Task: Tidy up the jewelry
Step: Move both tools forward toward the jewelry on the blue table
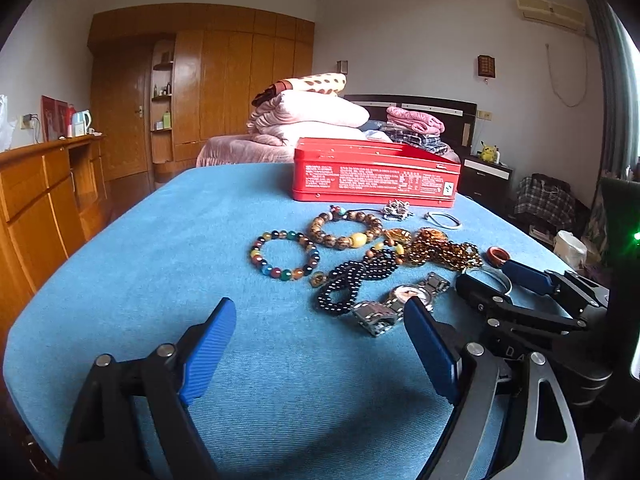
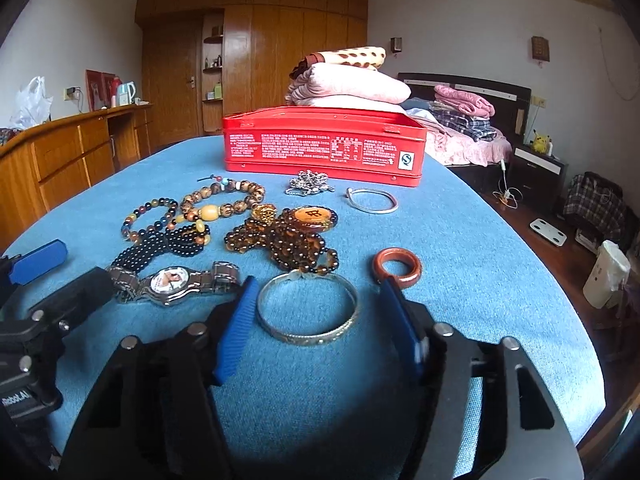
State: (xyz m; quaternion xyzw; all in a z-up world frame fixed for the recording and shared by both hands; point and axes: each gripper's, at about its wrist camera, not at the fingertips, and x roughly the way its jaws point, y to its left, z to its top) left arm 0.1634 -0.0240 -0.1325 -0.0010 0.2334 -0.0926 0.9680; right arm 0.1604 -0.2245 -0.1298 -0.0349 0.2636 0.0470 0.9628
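Observation:
Jewelry lies spread on a blue cloth-covered table in front of a red tin box. My right gripper is open, its blue pads on either side of a wide silver bangle without touching it. A red-brown ring lies by its right fingertip. To its left sit a silver watch, black beads and amber beads. My left gripper is open and holds nothing, low over the cloth just short of the watch and a multicolour bead bracelet.
A thin silver bangle, a silver chain cluster and a wooden bead bracelet lie near the tin. Wooden cabinets stand on the left, and a bed with folded blankets stands behind. The table's right edge drops to the floor.

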